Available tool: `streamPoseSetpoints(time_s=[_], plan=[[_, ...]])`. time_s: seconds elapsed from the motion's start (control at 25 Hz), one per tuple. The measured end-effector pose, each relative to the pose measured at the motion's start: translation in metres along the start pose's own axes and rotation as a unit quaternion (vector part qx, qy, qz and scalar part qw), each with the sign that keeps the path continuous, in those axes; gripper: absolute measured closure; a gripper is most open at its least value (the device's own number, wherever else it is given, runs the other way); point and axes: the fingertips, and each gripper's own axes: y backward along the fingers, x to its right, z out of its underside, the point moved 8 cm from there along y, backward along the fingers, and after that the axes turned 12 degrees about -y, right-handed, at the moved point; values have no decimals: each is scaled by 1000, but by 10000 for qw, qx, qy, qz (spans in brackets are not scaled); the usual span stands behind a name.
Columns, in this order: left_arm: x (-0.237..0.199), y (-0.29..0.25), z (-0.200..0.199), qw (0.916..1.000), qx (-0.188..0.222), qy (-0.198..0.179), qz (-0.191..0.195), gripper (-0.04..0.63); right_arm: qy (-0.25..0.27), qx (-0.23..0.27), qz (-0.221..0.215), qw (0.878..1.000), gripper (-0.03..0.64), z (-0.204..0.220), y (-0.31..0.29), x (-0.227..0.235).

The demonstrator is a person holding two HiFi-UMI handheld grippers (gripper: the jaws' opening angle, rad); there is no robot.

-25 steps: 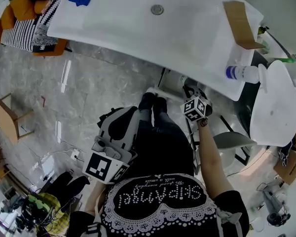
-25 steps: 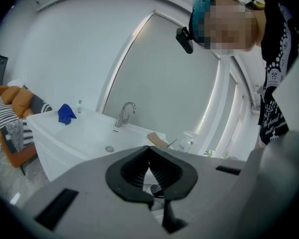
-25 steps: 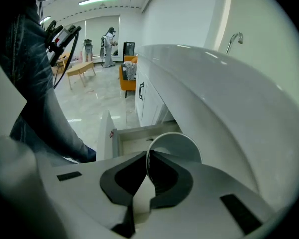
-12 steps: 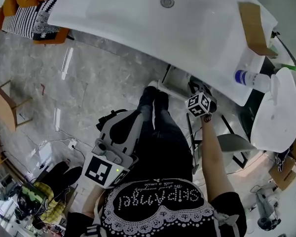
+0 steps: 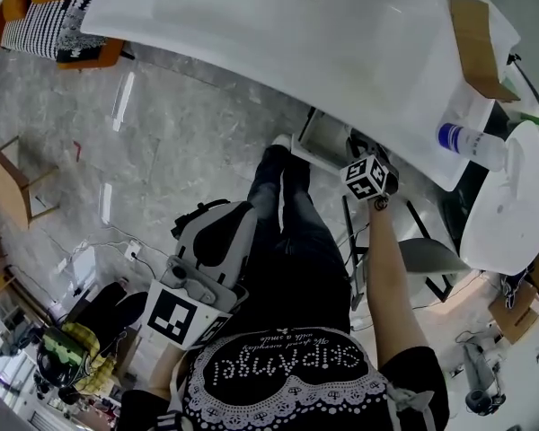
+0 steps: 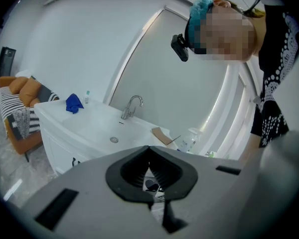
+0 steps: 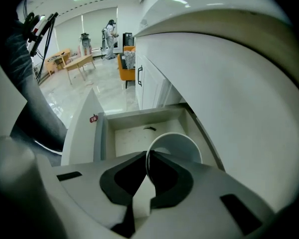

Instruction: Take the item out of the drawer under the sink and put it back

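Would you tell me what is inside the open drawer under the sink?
A white cup, rim pinched by the right gripper, hangs in or just above the drawer; a small dark scrap lies on its floor. Cup and gripper cover the near part.

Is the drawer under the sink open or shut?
Open. The white drawer is pulled out; the right gripper view shows its inside floor and walls.

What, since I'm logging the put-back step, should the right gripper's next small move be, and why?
Probably ease the white cup down until it sits on the floor of the drawer, without letting go. The right gripper is shut on the cup's rim, over the open drawer; contact with the floor isn't visible.
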Motion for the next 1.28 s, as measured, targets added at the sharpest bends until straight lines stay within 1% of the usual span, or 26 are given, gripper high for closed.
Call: streamPoseSetpoints(time_s=[0.36,0.52,0.96,1.12,1.28], plan=[[3,1,2,9999,123,108,-53,591,79,-175,-98,9998,591,2,-12,1],[3,5,5,9998,66,145,-113,591,-49,-198,-94,9997,591,2,-16,5],[3,8,9,9992,27,304,-262,591,130,-286,-160,9994,591,-4,-21,7],[2,8,11,9992,8,332,-218,591,137,-308,-131,9993,589,-5,-20,4],[1,8,11,9993,2,339,-166,591,100,-364,-215,9991,589,-8,-20,1]])
